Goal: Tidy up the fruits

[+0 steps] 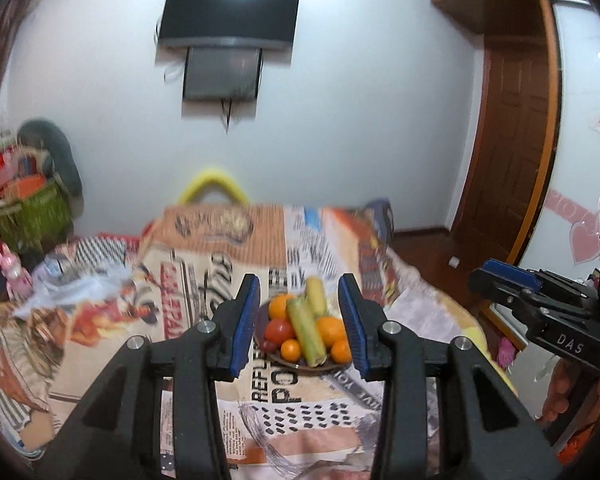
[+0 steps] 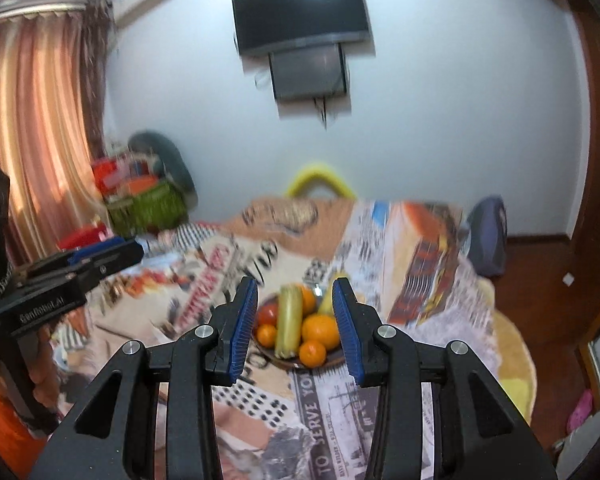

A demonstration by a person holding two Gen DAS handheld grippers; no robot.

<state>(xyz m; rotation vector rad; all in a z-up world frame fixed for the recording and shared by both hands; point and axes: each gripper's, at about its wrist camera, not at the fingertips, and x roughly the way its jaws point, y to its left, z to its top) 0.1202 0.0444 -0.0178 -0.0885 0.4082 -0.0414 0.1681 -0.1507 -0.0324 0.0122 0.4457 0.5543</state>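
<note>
Left tool (image 1: 299, 322) spread wide, holding nothing; right tool (image 2: 296, 324) the same, both above the counter's (image 1: 260, 420) near edge. Brown bowl (image 1: 300, 362) mid-counter, piled with oranges (image 1: 330, 330), a tomato (image 1: 279, 330), two green-yellow corn-like pieces (image 1: 306, 330). Left view alone shows a dark red fruit (image 1: 269, 345); right view alone shows the curtain (image 2: 32, 128). Bare cloth all around the bowl.

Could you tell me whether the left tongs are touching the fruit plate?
Apart: in the left wrist view, the open left tongs frame the fruit plate lying farther off on the cloth.
</note>
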